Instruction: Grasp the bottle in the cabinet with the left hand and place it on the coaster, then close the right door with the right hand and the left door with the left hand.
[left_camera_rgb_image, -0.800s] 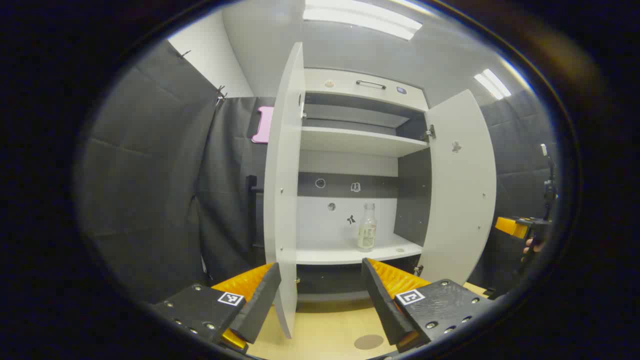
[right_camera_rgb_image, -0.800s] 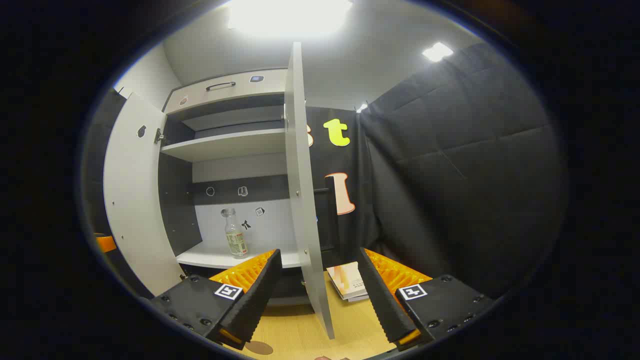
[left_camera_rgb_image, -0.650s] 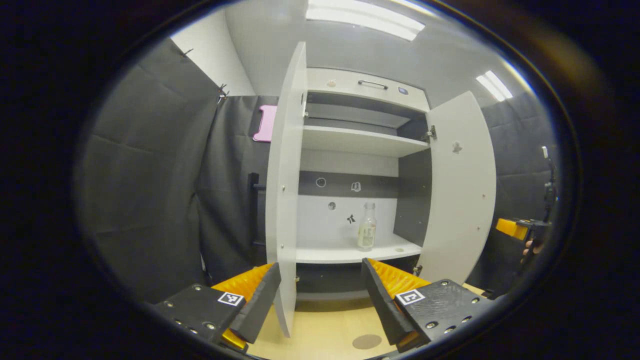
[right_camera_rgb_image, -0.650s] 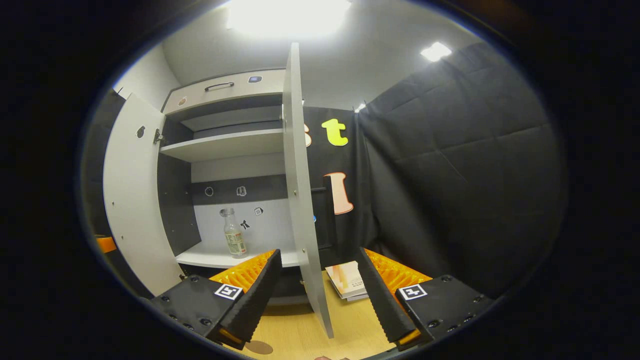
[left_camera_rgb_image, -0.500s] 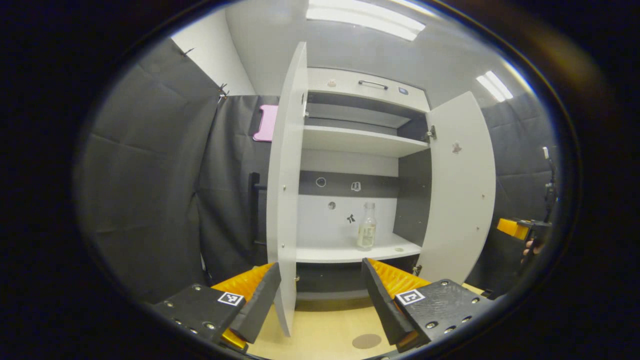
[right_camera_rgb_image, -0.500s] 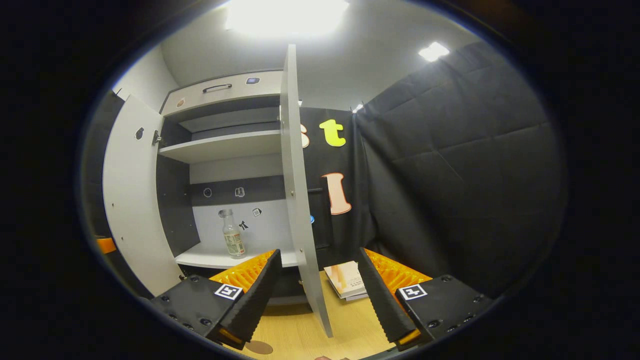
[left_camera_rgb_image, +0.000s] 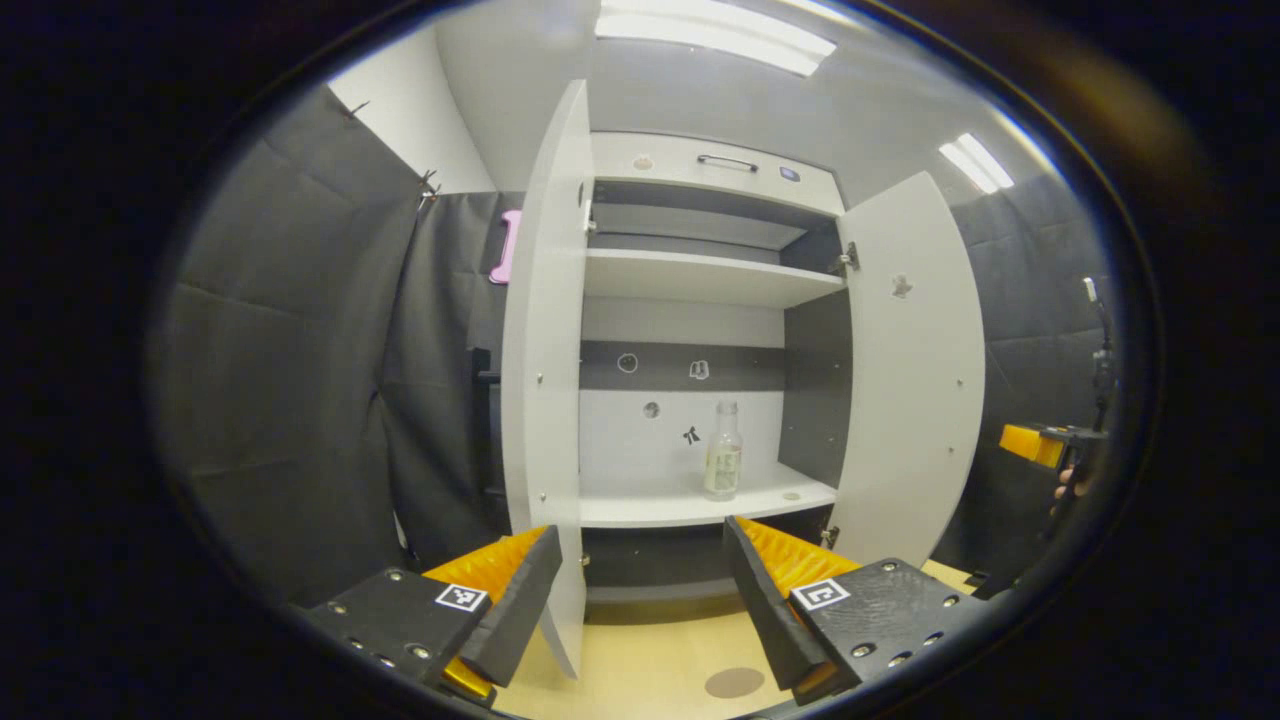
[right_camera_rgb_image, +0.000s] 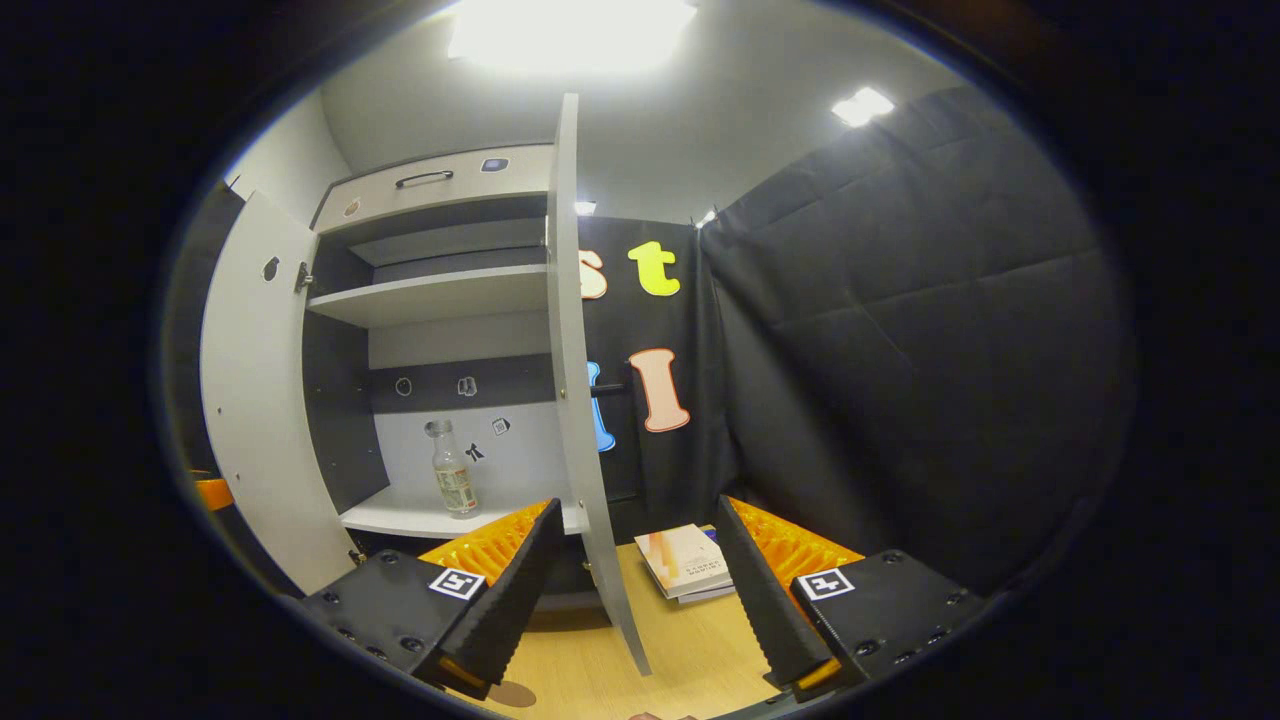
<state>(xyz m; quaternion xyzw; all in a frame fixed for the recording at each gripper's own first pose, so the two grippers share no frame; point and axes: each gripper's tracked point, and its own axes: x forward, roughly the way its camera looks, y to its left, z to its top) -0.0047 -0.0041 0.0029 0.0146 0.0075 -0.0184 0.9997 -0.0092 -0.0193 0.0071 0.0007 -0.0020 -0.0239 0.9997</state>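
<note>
Both tools (left_camera_rgb_image: 640, 600) (right_camera_rgb_image: 635, 590) agape, empty; coaster (left_camera_rgb_image: 734, 683) half behind a finger; bottle (left_camera_rgb_image: 723, 450) distant, label unreadable.

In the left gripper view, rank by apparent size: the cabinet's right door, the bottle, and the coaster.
1. right door, by far the largest.
2. bottle.
3. coaster, though it lies much nearer the camera, so its ranking against the bottle is unsure.

Nothing is readable: the bottle (left_camera_rgb_image: 723, 452) label and the book (right_camera_rgb_image: 688, 560) cover are too small.
</note>
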